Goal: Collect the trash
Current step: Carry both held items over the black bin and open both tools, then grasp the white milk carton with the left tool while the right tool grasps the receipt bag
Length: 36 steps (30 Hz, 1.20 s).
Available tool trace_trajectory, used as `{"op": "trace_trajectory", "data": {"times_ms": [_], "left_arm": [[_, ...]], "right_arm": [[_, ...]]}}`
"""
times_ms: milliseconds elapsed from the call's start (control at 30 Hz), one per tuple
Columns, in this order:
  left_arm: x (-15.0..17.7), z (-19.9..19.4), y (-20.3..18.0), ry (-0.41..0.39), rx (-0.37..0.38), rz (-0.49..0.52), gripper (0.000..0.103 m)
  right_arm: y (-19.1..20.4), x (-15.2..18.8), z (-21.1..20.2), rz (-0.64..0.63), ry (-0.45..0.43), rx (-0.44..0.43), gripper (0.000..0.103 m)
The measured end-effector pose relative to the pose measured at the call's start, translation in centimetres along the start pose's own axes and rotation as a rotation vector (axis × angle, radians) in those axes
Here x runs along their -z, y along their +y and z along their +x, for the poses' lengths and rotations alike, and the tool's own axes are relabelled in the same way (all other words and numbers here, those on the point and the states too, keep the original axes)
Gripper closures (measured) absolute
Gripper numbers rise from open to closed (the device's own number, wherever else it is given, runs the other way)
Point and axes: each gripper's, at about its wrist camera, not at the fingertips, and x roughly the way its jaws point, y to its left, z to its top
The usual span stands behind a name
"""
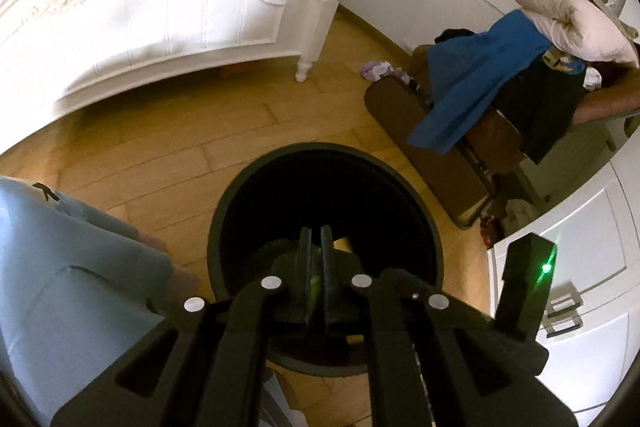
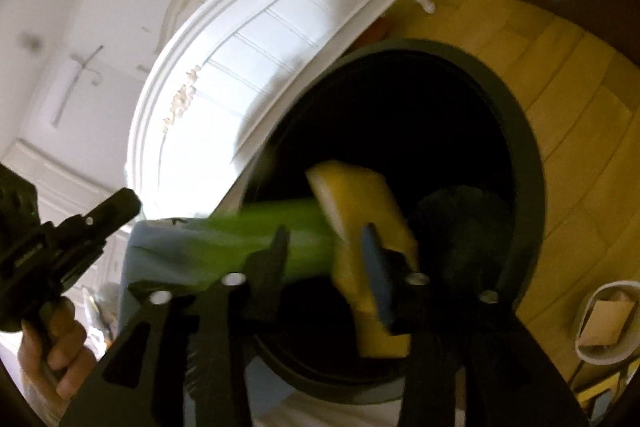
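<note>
While the left gripper (image 1: 316, 259) hangs over the dark bin (image 1: 224, 211) with jaws nearly closed on a barely visible green sliver, the right gripper (image 2: 324, 247) stands open, its yellow-and-green trash (image 2: 360, 203) between the jaws, long axis across them, bin mouth directly ahead.

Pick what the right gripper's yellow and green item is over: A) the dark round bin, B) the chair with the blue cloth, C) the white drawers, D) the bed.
A: in the right wrist view the yellow and green item sits between the right gripper's open jaws, directly over the dark mouth of the bin, while the bed stands behind it.
</note>
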Motion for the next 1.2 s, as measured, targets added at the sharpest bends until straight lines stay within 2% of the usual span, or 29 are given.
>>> {"op": "trace_trajectory", "data": {"times_ms": [33,67,100,133,233,367,467,500,567,833,900,967,1067,1200], "left_arm": [[0.0,0.0,-0.1,0.001,0.0,0.001,0.074],[0.1,-0.4,-0.1,-0.005,-0.001,0.0,0.065],[0.1,-1.0,-0.1,-0.021,-0.005,-0.003,0.046],[0.3,-2.1,-0.1,-0.057,-0.013,-0.003,0.034],[1.1,-5.3,0.0,-0.143,-0.028,0.013,0.023],[3.2,-9.7,1.2,-0.211,-0.037,0.002,0.021],[5.2,-13.1,3.1,-0.256,-0.067,-0.028,0.019],[6.0,-14.2,4.0,-0.27,-0.084,-0.039,0.018],[7.7,-16.4,5.7,-0.296,-0.12,-0.061,0.018],[14.7,-24.6,14.9,-0.352,-0.329,-0.126,0.018],[16.3,-26.2,17.4,-0.342,-0.394,-0.105,0.018],[17.6,-27.3,20.1,-0.303,-0.442,-0.081,0.018],[19.0,-27.8,23.6,-0.228,-0.467,-0.036,0.018],[19.9,-27.1,26.1,-0.16,-0.46,0.077,0.018]], "right_arm": [[0.2,0.1,-0.3,0.004,-0.009,0.001,0.042],[0.3,0.2,-0.6,0.008,-0.012,-0.004,0.041],[0.5,0.4,-1.0,0.01,-0.013,-0.009,0.041],[0.8,0.5,-1.4,0.007,-0.018,-0.009,0.041],[2.5,1.2,-2.6,-0.021,-0.033,-0.02,0.041],[6.2,2.3,-3.6,-0.111,-0.03,-0.051,0.041],[10.6,3.4,-3.7,-0.209,-0.013,-0.086,0.041],[12.8,4.0,-3.6,-0.251,-0.006,-0.104,0.033],[15.8,4.9,-3.7,-0.312,-0.003,-0.139,0.028],[29.8,11.1,-1.2,-0.628,0.109,-0.236,0.028],[32.8,13.0,-0.4,-0.706,0.131,-0.247,0.02],[35.0,14.4,0.4,-0.764,0.151,-0.257,0.02],[38.2,16.6,2.4,-0.859,0.188,-0.232,0.02],[40.7,18.8,4.9,-0.957,0.216,-0.176,0.02]]}}
